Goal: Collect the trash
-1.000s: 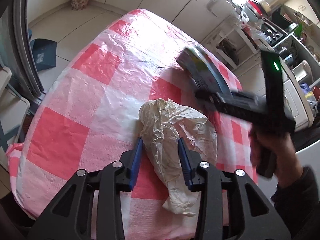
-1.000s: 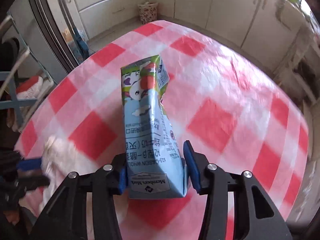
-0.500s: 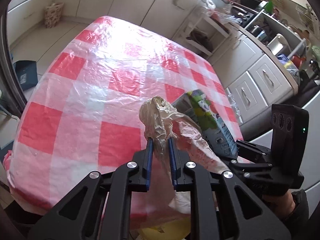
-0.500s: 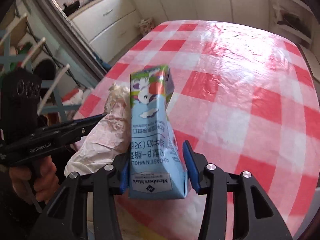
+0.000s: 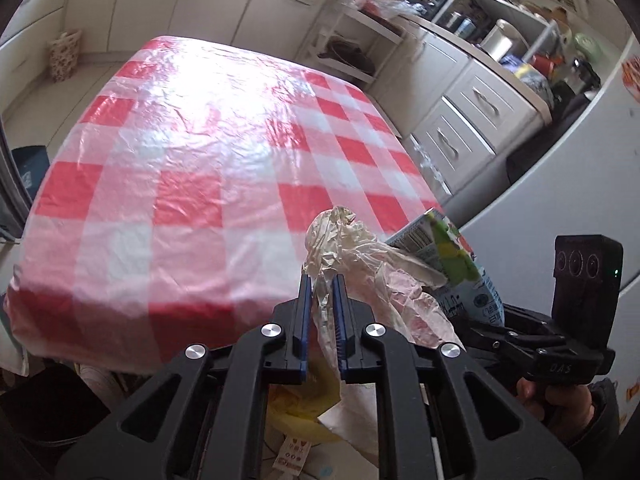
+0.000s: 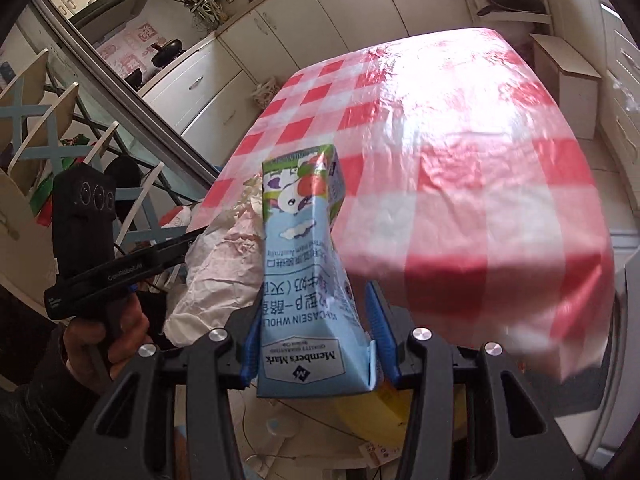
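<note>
Left gripper [image 5: 320,300]: blue pads drawn close together, pinching a crumpled wrapper [image 5: 360,264], held off the near edge of the table [image 5: 180,160], fingers pointing toward its far edge. Right gripper [image 6: 316,340]: pads clamped on the base of a milk carton [image 6: 308,280], carton upright between them. The two grippers sit side by side, nearly touching. Gloveless hands [image 6: 108,332] grip both handles from below.

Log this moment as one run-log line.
left hand-held gripper: shut on crumpled plastic bag | right hand-held gripper: shut on milk carton | both held past the table edge
</note>
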Motion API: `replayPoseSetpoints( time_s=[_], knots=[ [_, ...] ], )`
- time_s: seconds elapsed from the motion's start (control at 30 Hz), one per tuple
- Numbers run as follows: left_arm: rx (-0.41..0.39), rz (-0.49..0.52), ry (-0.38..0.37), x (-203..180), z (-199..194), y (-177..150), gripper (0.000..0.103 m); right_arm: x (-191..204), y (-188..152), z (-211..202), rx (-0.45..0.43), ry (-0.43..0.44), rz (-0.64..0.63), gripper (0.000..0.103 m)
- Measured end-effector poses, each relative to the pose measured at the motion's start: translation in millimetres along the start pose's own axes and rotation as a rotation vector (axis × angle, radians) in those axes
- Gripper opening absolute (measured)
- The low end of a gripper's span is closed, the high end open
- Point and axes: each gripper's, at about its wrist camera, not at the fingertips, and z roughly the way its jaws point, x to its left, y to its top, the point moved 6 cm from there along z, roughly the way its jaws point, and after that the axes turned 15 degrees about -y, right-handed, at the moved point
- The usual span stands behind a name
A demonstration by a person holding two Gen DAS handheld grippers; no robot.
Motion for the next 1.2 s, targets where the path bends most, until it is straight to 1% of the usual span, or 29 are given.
replayPoseSetpoints(
  time_s=[0.13,0.23,0.37,0.57,0.7,0.9,1.07,1.2],
  knots=[
    [0.019,0.025,0.002,-13,-4,-23,0.01,2,-19,-13,-0.007,-0.007,0.006,0.046],
    [0.025,0.038,0.01,-20,-9,-37,0.01,0,-31,-25,-0.031,-0.017,0.018,0.046],
    [0.034,0.054,0.017,-29,-15,-54,0.01,-8,-37,-43,-0.081,-0.023,0.07,0.046],
    [0.084,0.097,0.055,-37,-1,-70,0.01,-22,-36,-59,-0.147,-0.051,0.138,0.046],
    [0.112,0.125,0.073,-42,10,-75,0.01,-22,-39,-67,-0.172,-0.058,0.15,0.046],
    [0.132,0.157,0.088,-49,18,-77,0.01,-21,-42,-71,-0.181,-0.06,0.147,0.046],
    [0.171,0.123,0.094,-42,27,-80,0.01,-21,-44,-72,-0.183,-0.063,0.139,0.046],
    [0.157,0.132,0.109,-42,25,-78,0.012,-19,-44,-70,-0.179,-0.066,0.133,0.046]
  ],
)
